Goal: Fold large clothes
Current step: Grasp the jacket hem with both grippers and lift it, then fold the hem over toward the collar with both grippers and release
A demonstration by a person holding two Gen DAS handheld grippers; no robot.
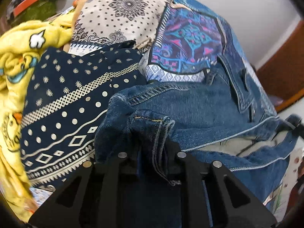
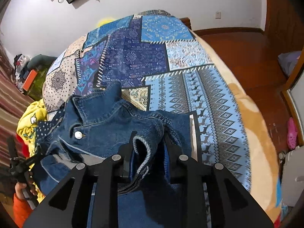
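Note:
A dark blue denim jacket (image 1: 190, 106) lies bunched on the patchwork bedspread (image 1: 186, 38). My left gripper (image 1: 153, 152) is shut on a seamed edge of the jacket, which hangs down between the fingers. In the right wrist view my right gripper (image 2: 150, 144) is shut on another hemmed edge of the denim jacket (image 2: 106, 121); the collar and a metal snap button (image 2: 78, 134) lie to its left. The left gripper (image 2: 19, 163), held by a hand, shows at the far left of that view.
A navy patterned garment (image 1: 72, 104) and a yellow printed garment (image 1: 17, 57) lie piled left of the jacket. The bedspread (image 2: 171, 72) stretches ahead and to the right. A wooden floor (image 2: 247, 57) and a pink slipper (image 2: 291, 133) lie beyond the bed's right edge.

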